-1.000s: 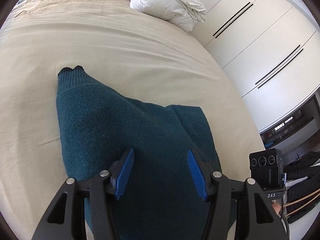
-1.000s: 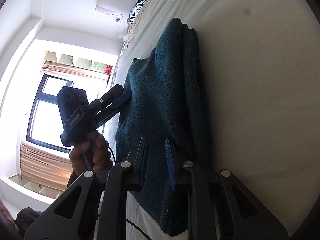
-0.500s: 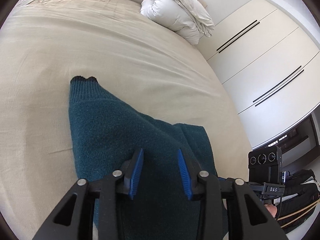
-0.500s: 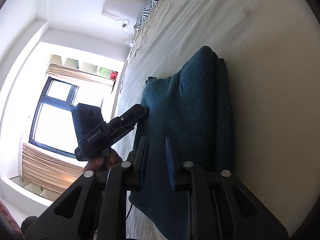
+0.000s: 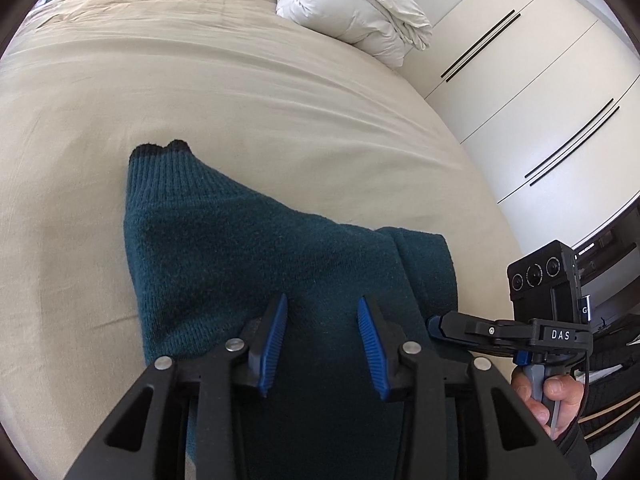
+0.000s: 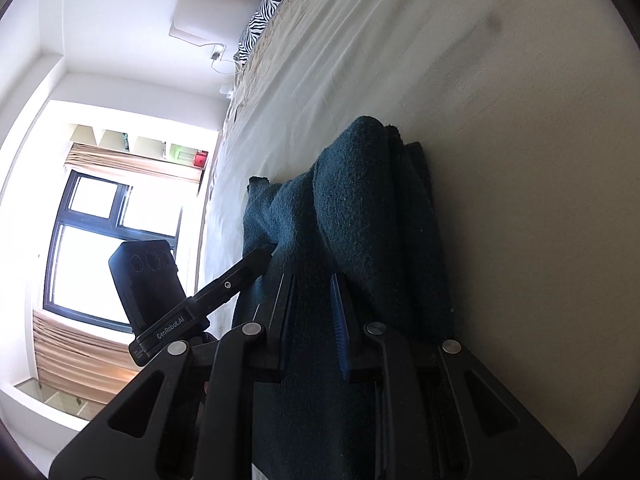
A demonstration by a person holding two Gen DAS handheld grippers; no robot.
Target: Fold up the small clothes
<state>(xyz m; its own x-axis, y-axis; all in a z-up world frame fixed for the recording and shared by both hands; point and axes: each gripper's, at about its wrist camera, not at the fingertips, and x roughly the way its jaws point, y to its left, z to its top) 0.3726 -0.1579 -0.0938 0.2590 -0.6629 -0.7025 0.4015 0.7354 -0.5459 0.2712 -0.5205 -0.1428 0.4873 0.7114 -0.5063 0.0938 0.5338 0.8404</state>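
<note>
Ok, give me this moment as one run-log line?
right tongs: shut on teal sweater | left tongs: just been closing, sweater between, not pinched | sweater: layered, on bed

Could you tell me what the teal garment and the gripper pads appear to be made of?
The teal garment looks like a thick knit, perhaps wool or acrylic: ribbed stitches show at its dark-edged cuff, and the surface is fuzzy and matte. The left gripper has blue pads with fine ridges, which suggests moulded rubber or soft plastic, though the pictures cannot settle which. Its black frame looks like matte plastic.
</note>
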